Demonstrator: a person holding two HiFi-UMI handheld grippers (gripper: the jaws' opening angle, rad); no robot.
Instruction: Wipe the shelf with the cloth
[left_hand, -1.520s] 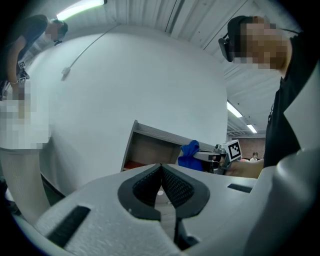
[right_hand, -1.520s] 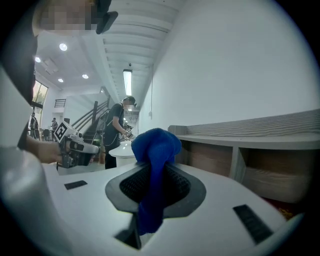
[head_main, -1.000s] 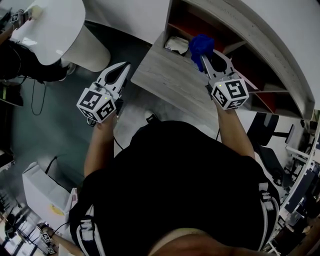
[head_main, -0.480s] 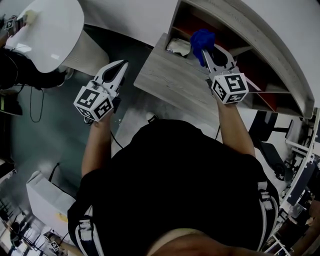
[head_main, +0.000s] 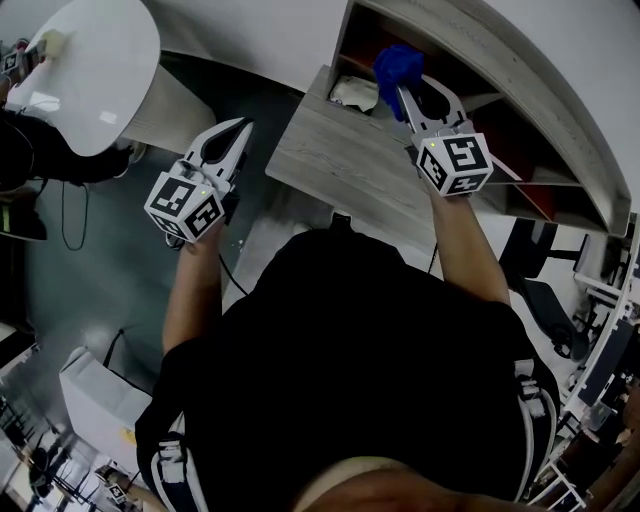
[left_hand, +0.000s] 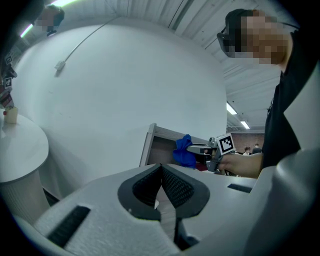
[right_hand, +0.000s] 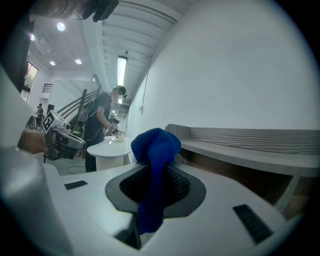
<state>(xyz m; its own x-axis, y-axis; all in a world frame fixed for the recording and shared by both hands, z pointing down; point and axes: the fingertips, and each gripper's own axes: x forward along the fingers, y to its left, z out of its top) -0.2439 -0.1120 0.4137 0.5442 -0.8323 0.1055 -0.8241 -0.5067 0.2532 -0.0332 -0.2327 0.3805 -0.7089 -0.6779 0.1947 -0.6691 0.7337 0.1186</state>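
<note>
My right gripper (head_main: 398, 88) is shut on a bunched blue cloth (head_main: 397, 70), held at the mouth of the grey wooden shelf unit (head_main: 350, 160), just above its lower ledge. In the right gripper view the blue cloth (right_hand: 154, 150) sticks up between the jaws, with the shelf board (right_hand: 240, 150) running off to the right. My left gripper (head_main: 241, 127) hangs over the floor, left of the shelf corner, shut with nothing in it. The left gripper view shows the shelf's end (left_hand: 152, 145) and the cloth (left_hand: 185, 151) beyond its closed tips (left_hand: 161, 167).
A white crumpled object (head_main: 352, 90) lies in the shelf opening, left of the cloth. A round white table (head_main: 95, 60) stands at the upper left, with another person beside it. Red-brown back panels (head_main: 540, 200) line the shelf interior.
The right gripper has carried the blue cloth a little farther up and left into the shelf opening. The left gripper has stayed almost still.
</note>
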